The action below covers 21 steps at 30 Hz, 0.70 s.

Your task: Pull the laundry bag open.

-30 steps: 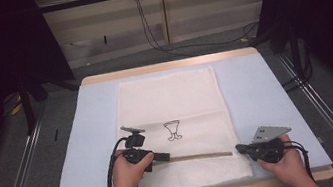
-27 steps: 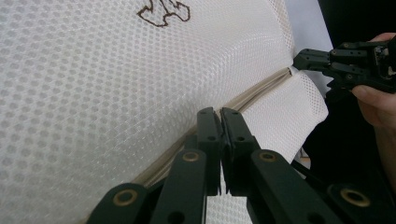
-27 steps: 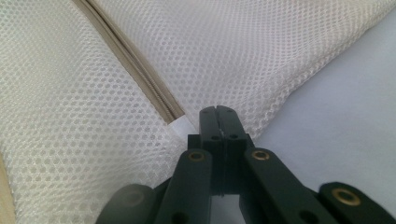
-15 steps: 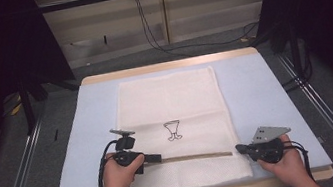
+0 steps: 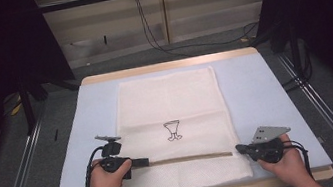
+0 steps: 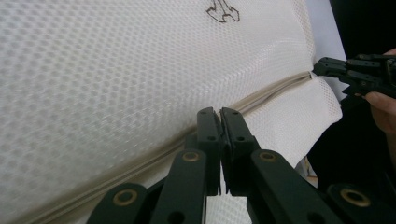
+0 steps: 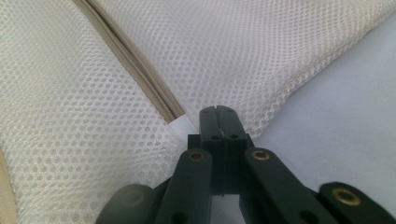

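Cream mesh laundry bag [image 5: 175, 127] lies flat on the pale blue surface [image 5: 265, 88] in my high view, its zipper [image 5: 190, 158] running across near the 6 o'clock edge and a small black emblem [image 5: 173, 131] just above it. My left hand-held gripper [image 5: 140, 163] sits at the zipper's 9 o'clock end, jaws clenched on the zipper there, though I cannot make out the pull itself. My right hand-held gripper [image 5: 240, 148] pinches the bag at the zipper's 3 o'clock end.

From the left gripper view, my left hand-held gripper [image 6: 219, 114] has its jaws pressed together right over the zipper line [image 6: 261, 100], with mesh all around; the right hand-held gripper [image 6: 322, 67] shows at 2 o'clock, gripping the bag's far corner.

From the right gripper view, my right hand-held gripper [image 7: 218, 112] is clamped shut at the bag's edge beside the white tape end of the zipper [image 7: 140, 65], the blue surface [image 7: 345, 121] at 3 o'clock.
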Motion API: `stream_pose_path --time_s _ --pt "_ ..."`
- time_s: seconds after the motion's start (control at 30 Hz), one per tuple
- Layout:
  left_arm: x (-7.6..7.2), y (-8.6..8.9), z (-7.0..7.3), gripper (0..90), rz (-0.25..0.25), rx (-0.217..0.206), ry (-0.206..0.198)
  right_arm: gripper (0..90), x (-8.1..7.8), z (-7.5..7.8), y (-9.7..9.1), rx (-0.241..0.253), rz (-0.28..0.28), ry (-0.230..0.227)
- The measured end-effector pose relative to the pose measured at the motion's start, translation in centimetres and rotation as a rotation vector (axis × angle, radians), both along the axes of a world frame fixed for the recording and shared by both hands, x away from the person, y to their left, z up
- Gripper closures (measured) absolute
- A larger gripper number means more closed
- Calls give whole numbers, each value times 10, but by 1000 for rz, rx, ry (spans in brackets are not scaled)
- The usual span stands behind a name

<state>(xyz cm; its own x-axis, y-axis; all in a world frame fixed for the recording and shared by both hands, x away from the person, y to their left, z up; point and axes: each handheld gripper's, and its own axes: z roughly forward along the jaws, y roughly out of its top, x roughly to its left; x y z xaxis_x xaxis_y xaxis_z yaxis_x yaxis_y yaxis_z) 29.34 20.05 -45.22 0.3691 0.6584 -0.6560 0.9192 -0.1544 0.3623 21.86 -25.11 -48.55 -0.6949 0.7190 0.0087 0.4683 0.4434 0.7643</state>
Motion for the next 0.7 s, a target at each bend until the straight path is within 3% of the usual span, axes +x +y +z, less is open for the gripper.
stream_pose_path --time_s 0.5,0.7 --pt "-6 20 2 874 46 -26 -5 900 0 1 0 0 1 13" --pt "-6 29 3 875 75 -12 -5 900 -1 1 0 1 3 16"
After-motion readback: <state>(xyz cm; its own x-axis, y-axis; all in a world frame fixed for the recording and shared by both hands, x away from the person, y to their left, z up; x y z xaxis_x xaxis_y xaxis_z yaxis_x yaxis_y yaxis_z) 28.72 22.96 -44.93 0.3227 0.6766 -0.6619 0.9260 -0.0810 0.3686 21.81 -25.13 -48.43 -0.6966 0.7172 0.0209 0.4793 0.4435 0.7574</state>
